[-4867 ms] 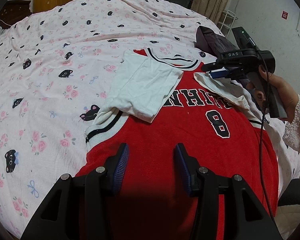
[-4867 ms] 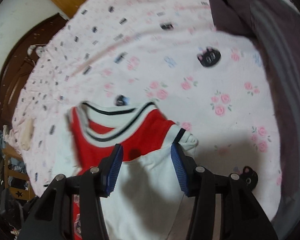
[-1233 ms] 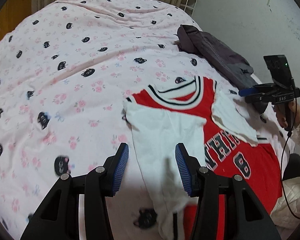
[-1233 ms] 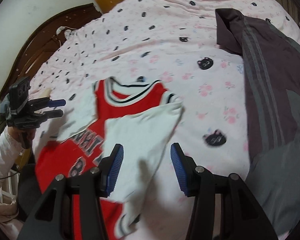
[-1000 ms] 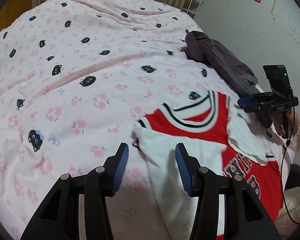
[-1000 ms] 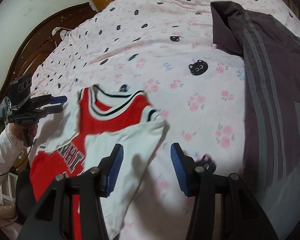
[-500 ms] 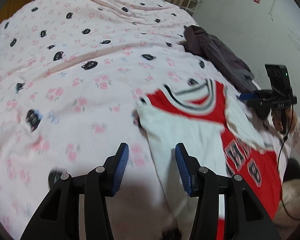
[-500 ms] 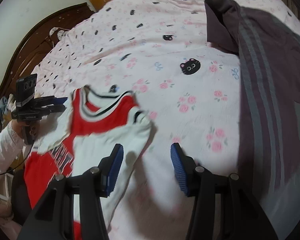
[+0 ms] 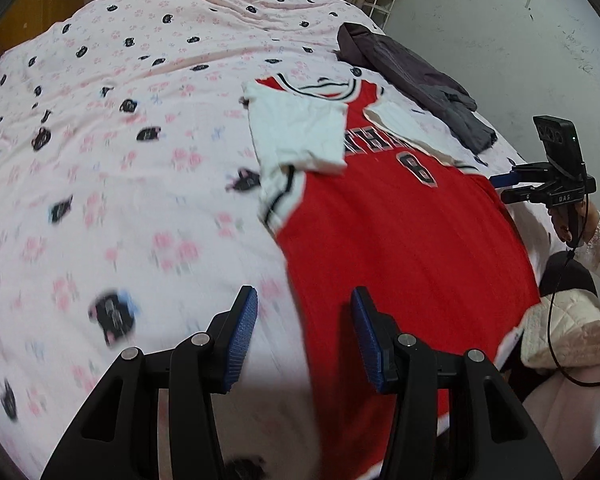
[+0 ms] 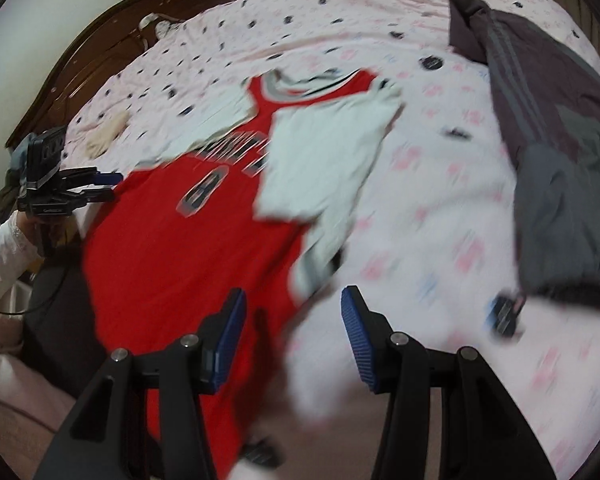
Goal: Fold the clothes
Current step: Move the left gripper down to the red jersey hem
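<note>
On the left the pink bedsheet [image 9: 100, 160] with its cat and flower print covers the bed. The left claw [image 9: 304, 336] hangs over it with its jaws wide apart and nothing between them, at the left edge of the red jersey [image 9: 380, 232]. The jersey lies flat on the bed, number 8 up, both white sleeves [image 9: 300, 136] folded in over the chest. To the right the right claw [image 10: 292, 332] is likewise spread wide and empty, over the jersey's other edge. Farther right, dark striped clothes [image 10: 548, 120] lie apart on the sheet.
</note>
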